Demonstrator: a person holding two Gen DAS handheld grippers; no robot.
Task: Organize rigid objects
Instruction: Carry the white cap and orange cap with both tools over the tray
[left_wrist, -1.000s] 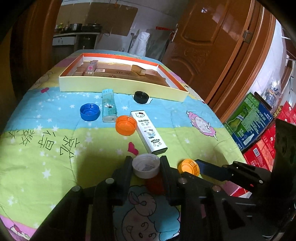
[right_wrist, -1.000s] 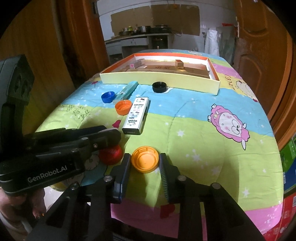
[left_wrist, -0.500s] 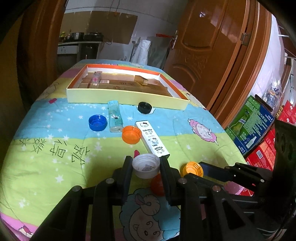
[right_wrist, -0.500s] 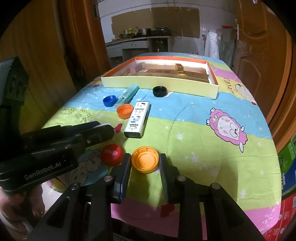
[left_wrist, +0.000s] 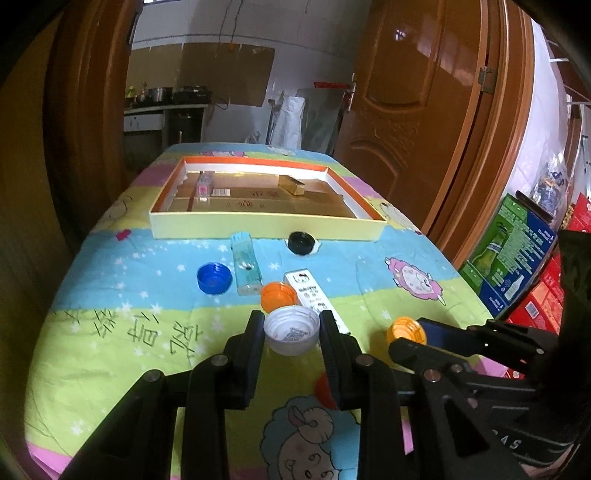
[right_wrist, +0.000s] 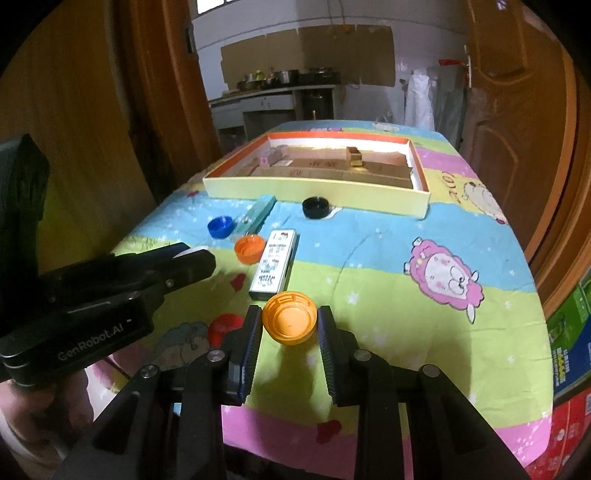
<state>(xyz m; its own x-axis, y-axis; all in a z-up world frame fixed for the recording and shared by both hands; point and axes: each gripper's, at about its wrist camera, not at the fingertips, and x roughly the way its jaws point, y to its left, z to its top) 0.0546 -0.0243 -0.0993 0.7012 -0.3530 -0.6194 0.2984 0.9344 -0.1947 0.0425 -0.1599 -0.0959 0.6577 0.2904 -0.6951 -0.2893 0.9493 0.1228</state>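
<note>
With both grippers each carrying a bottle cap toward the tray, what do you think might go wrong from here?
1. The left gripper pinches the white cap only at its rim, and the right gripper holds the orange cap the same way; either could pop out.
2. The two grippers sit close side by side, so they may collide on the way to the tray.
3. A low pass could knock the Hello Kitty box or the other orange cap.

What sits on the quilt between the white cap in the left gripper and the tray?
In the left wrist view, an orange bottle cap and white Hello Kitty box lie nearest, then the black cap beside the shallow cardboard tray.
</note>
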